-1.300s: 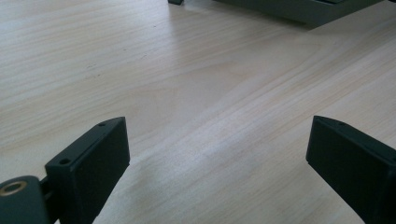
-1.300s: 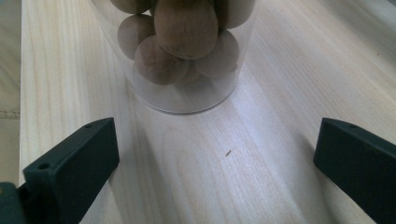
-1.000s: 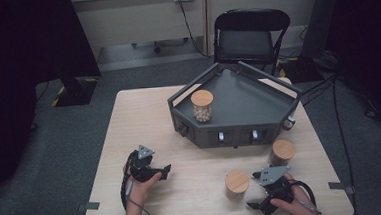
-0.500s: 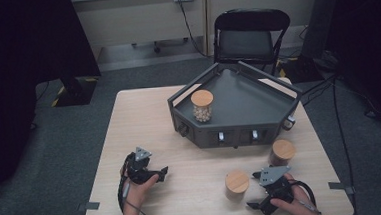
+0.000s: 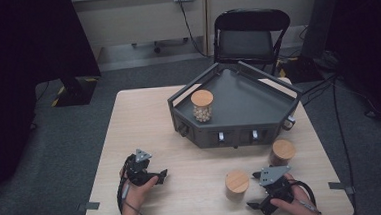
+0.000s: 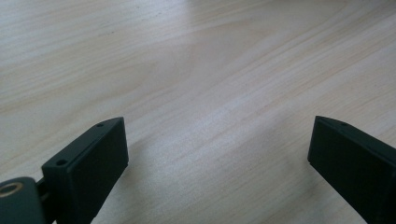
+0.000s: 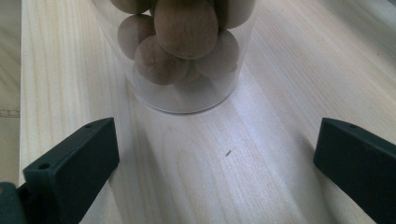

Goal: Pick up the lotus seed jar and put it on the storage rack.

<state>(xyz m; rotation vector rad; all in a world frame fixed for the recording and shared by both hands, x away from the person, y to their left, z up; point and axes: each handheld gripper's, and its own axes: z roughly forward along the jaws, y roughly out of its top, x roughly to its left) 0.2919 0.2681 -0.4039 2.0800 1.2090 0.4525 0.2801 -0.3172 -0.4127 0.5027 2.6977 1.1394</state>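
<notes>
Right claw (image 5: 257,203) gapes wide before the jar (image 5: 237,185); left claw (image 5: 158,177) wide, empty.

The jar (image 5: 237,185), a clear cylinder with a round wooden lid, stands upright on the tabletop (image 5: 144,120) near its front edge, holding brown wooden balls (image 7: 184,28) (stacked against the glass wall).
</notes>
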